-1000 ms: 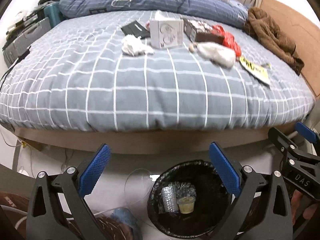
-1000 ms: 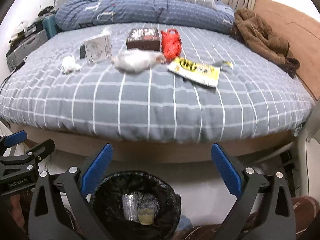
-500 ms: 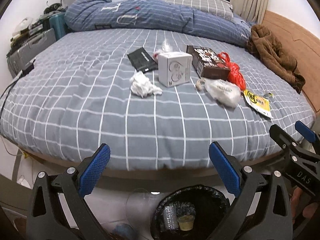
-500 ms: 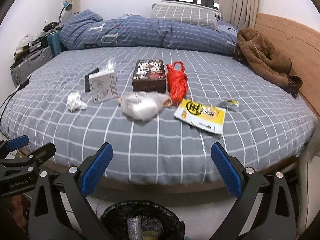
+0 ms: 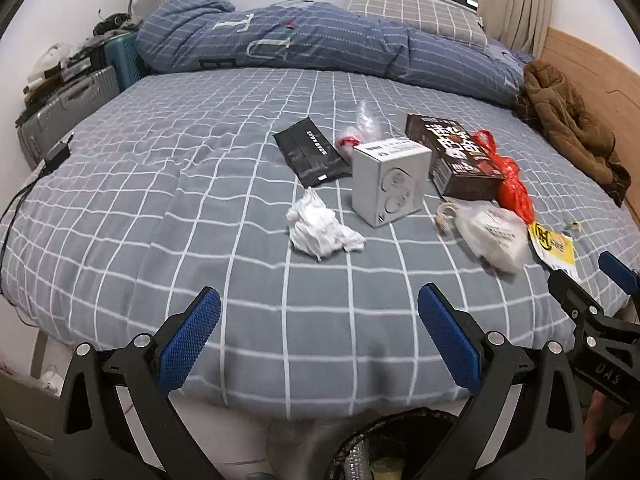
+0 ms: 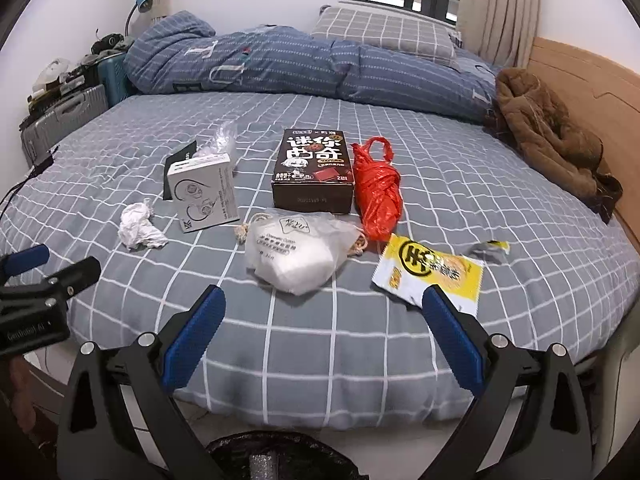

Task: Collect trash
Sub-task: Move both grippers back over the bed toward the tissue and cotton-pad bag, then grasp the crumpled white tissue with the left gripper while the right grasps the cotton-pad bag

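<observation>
Overhead, both my grippers hung above the near edge of the bed point(image 5: 160, 208), the left gripper point(image 5: 318, 340) and the right gripper point(image 6: 324, 332) each with jaws spread wide and nothing between them. Trash lay scattered on the checked sheet: a crumpled tissue point(image 5: 320, 230) just beside a white earphone box point(image 5: 390, 182), a black packet point(image 5: 310, 152) behind them, a dark snack box point(image 6: 314, 172) with a red plastic bag point(image 6: 378, 188) touching its right side, a clear bag of masks point(image 6: 296, 252) in front, and a yellow wrapper point(image 6: 430, 274) nearest my right jaws. Below, the black-lined bin point(image 5: 400, 446) stood on the floor against the bed.
</observation>
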